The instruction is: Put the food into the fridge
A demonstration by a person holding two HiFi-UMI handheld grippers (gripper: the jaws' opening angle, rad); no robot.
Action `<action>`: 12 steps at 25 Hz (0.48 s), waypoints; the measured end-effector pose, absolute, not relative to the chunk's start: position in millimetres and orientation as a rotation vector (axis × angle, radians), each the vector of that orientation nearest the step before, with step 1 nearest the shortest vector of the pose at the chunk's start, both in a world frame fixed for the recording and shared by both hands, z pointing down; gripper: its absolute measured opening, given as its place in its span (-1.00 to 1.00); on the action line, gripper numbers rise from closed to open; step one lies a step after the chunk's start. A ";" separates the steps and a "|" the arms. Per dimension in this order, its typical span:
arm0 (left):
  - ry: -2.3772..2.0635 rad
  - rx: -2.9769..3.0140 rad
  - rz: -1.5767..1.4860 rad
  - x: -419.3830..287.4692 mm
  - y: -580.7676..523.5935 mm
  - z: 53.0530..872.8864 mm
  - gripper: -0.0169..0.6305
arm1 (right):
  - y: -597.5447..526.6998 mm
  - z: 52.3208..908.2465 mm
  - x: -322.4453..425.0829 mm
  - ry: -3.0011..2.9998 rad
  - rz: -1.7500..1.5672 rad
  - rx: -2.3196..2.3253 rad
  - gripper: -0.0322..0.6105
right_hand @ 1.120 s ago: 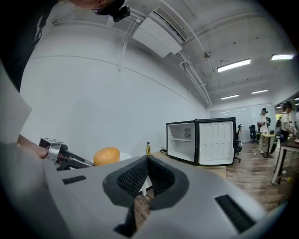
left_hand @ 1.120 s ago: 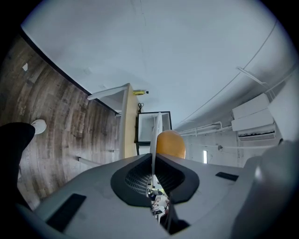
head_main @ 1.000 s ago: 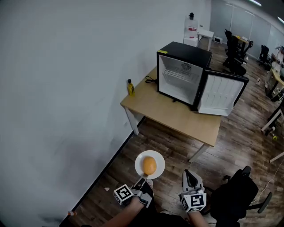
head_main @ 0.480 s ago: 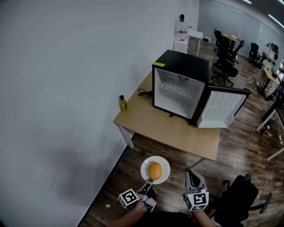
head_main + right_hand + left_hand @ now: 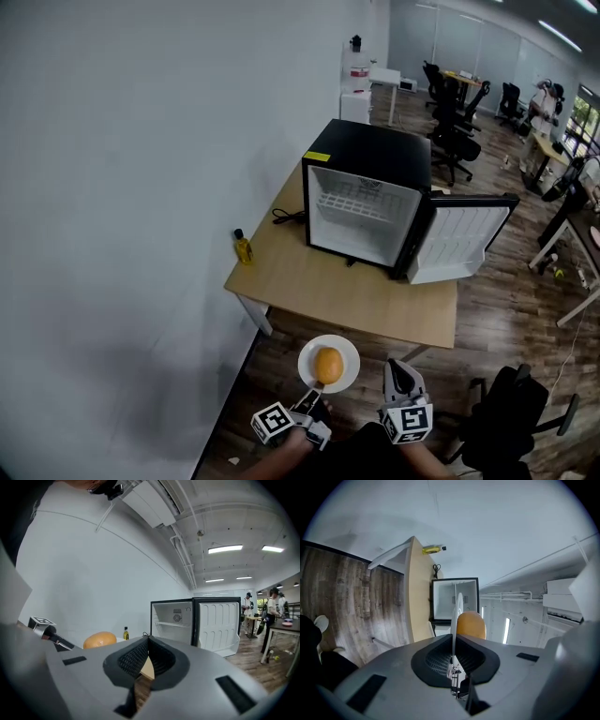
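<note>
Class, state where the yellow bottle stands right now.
In the head view, the yellow bottle stands on the table's left corner by the wall, left of the open fridge.

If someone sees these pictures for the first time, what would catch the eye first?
The black fridge stands on the wooden table, its door wide open. Nearer, the left gripper holds a white plate by its edge, with a round orange food on it.

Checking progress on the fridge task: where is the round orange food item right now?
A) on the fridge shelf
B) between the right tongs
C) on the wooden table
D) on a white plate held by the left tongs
D: the orange food item sits on the white plate, whose rim the left tongs pinch.
</note>
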State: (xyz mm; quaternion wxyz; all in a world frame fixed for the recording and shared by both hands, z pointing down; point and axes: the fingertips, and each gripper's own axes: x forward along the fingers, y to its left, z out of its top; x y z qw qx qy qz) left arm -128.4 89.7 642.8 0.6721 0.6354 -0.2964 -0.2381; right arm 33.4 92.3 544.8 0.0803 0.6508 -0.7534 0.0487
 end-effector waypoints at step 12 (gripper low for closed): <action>-0.667 1.471 -0.513 -109.5 -5.3 643.1 -0.87 | 13.6 545.0 51.5 -2.259 0.123 1.968 -0.71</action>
